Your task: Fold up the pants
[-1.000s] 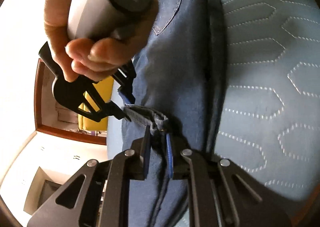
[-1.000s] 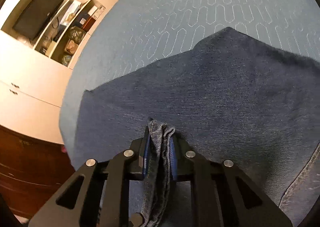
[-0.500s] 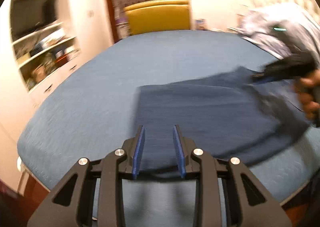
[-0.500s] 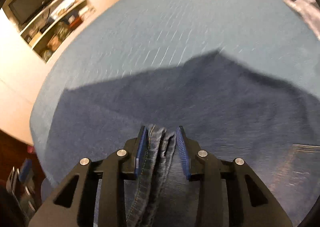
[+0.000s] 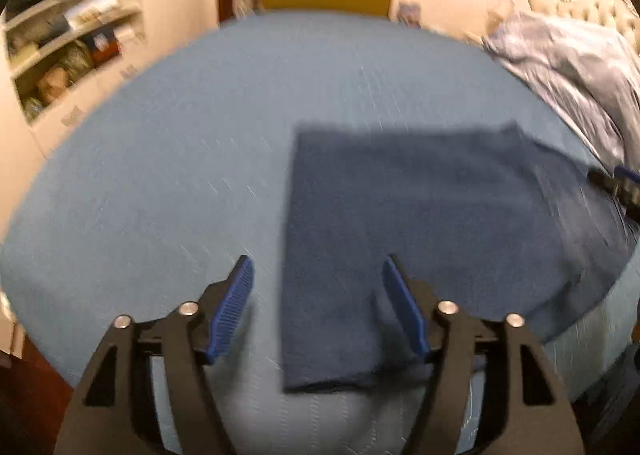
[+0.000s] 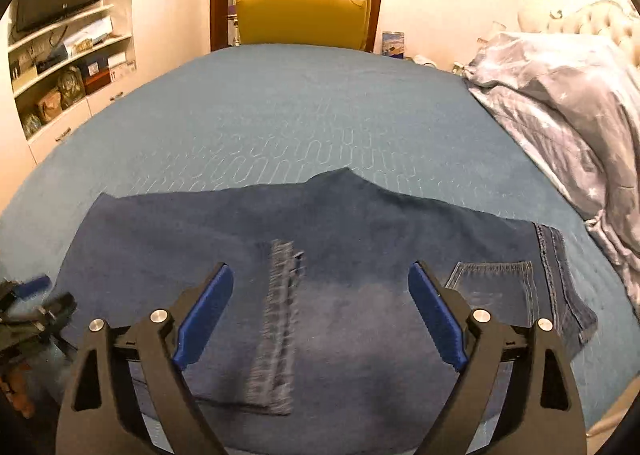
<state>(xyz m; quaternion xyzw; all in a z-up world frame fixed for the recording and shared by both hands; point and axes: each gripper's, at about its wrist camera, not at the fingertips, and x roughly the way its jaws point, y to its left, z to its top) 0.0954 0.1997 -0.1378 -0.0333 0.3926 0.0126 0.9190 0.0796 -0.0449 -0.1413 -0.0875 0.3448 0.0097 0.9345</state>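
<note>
Jeans (image 6: pixel 320 255) lie folded flat on the bed (image 6: pixel 280 115), below both grippers. Right gripper (image 6: pixel 320 311) and left gripper (image 5: pixel 316 307), clamped on denim 1 second ago, are opening, nothing pinched; fold released, next fold pending.

Bed (image 6: pixel 280 103) with quilted blue cover, folded dark denim pants (image 6: pixel 360 239) flat near edge, star-print duvet (image 6: pixel 568 103) bunched at right

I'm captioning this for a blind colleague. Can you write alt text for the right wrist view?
Dark blue jeans lie folded flat on a blue quilted bedspread, back pocket at right. The right gripper hangs above them, jaws opening, nothing gripped. Behind: a yellow chair and wall shelves.
</note>
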